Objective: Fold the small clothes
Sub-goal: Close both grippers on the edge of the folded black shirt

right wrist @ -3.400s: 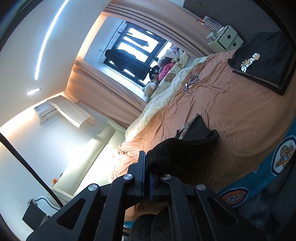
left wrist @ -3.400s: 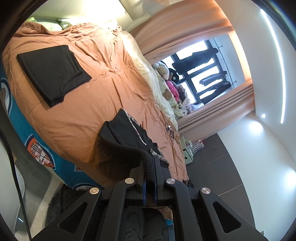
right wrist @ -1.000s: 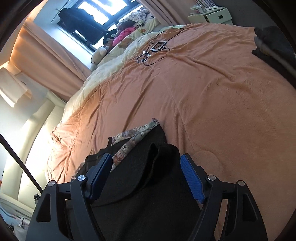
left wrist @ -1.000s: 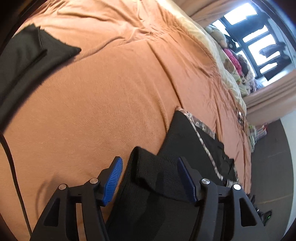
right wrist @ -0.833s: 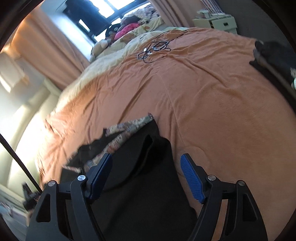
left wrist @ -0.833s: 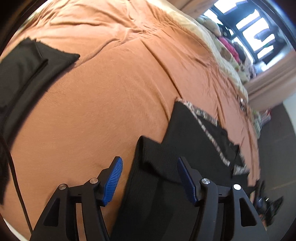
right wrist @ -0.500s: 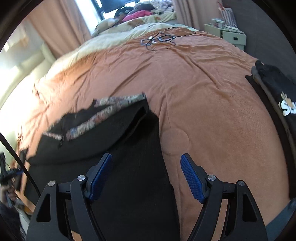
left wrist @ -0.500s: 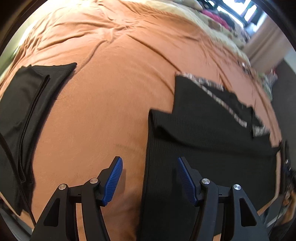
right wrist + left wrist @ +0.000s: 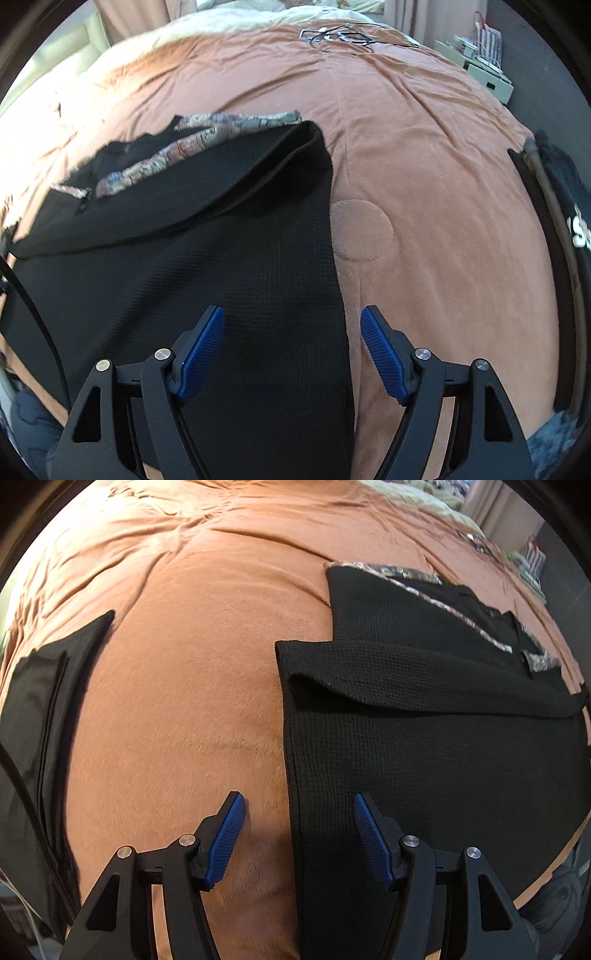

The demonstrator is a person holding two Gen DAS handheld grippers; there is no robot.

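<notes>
A black knit garment with patterned trim lies spread flat on the orange bedspread, its upper part folded down over the lower. My left gripper hovers open above the garment's left edge; nothing is between its blue pads. In the right wrist view the same garment fills the left half, and my right gripper stands open over its right edge, holding nothing. Both grippers point steeply down at the bed.
A folded black garment lies at the left of the bed. Another folded dark garment with white lettering lies at the right edge. A tangle of cables rests farther up the bedspread; a pale drawer unit stands beyond.
Both grippers, shut on the garment's corners at first, released it and stand open. Over the last second both rolled and shifted, so the garment now lies spread flat in view.
</notes>
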